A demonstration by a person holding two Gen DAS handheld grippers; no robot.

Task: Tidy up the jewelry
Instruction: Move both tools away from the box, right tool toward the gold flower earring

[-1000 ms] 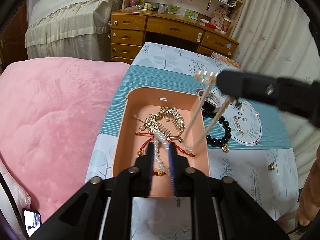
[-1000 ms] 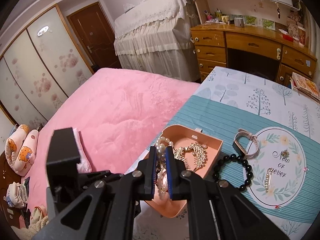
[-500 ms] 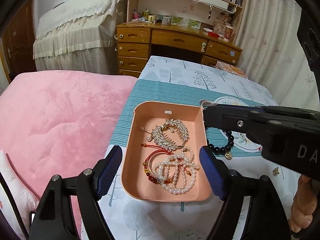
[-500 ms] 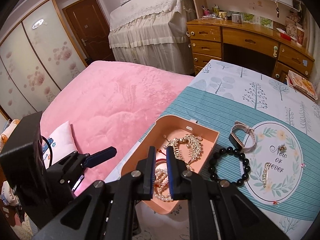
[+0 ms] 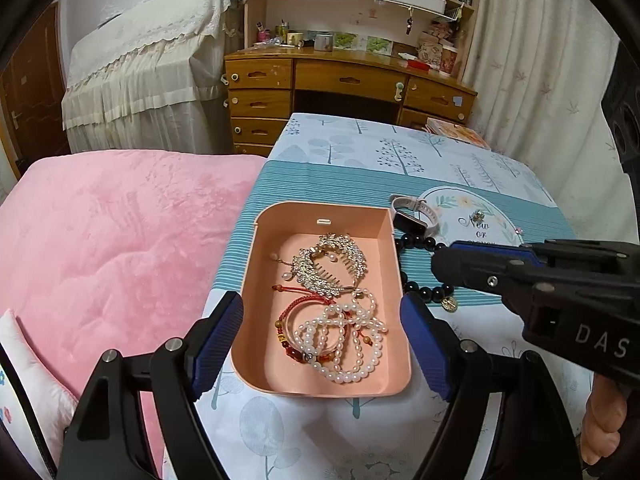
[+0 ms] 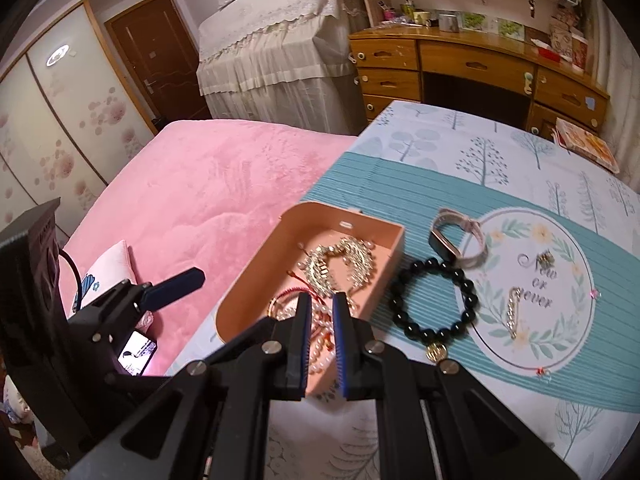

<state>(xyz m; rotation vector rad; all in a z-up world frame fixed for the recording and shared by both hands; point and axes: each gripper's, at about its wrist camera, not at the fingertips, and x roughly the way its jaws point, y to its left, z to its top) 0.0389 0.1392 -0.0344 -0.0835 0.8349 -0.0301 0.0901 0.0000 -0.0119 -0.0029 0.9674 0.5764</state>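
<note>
Pearls [image 5: 344, 340], comb [image 5: 328, 266] & red cord lay in box [image 5: 320, 390]; black beads [image 6: 434, 304], watch [image 6: 456, 238] (plus small bits) remained on table. Left gripper [image 5: 322, 338] jaws apart, nothing between; right gripper [image 6: 320, 340] jaws together, empty.

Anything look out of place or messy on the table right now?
Inside the pink box the pearl strand lies tangled with the red cord bracelet. The black bead bracelet and watch lie outside it.

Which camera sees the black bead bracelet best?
The right wrist view: the whole black bead bracelet lies open on the cloth beside the pink box. In the left wrist view the right gripper hides much of the bracelet.
</note>
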